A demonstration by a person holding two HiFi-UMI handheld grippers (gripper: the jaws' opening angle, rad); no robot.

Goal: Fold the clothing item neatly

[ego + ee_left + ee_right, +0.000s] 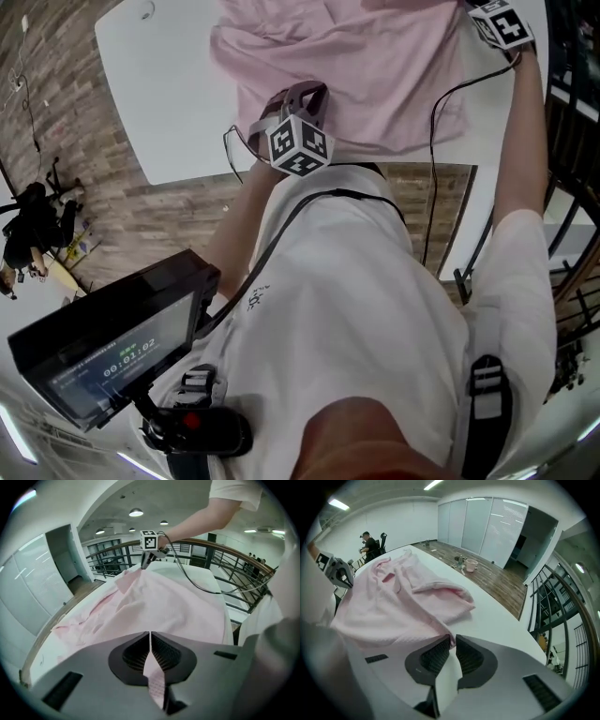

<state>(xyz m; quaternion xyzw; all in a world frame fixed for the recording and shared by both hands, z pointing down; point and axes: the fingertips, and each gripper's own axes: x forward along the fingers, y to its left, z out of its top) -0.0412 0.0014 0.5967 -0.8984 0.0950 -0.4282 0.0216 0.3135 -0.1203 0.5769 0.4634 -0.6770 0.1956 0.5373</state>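
Cloth fills most of the scene: a pink shirt [356, 66] lies rumpled on the white bench [159, 84], spread from the bench's near edge toward its far side. The left tool [150, 637] is clamped tight on the shirt's border at the bench's near edge, with a strip of pink fabric running down between its jaws. The right tool [453, 641] pinches the same border farther across the bench, by the right side, and its jaws are parted only by the thickness of the cloth.

The two grips sit well apart along one border. I judge this is so the edge can be drawn straight and carried over as a single line, which gives a clean crease.

The best open room is the bare stretch of bench to the left of the shirt. More bare surface shows beyond the bunched sleeve in the right gripper view. The bench's right edge is close to the right tool, so there is little margin there. A black cable [436, 112] trails from the right tool over the shirt toward the bench's near edge and could drag the fabric.
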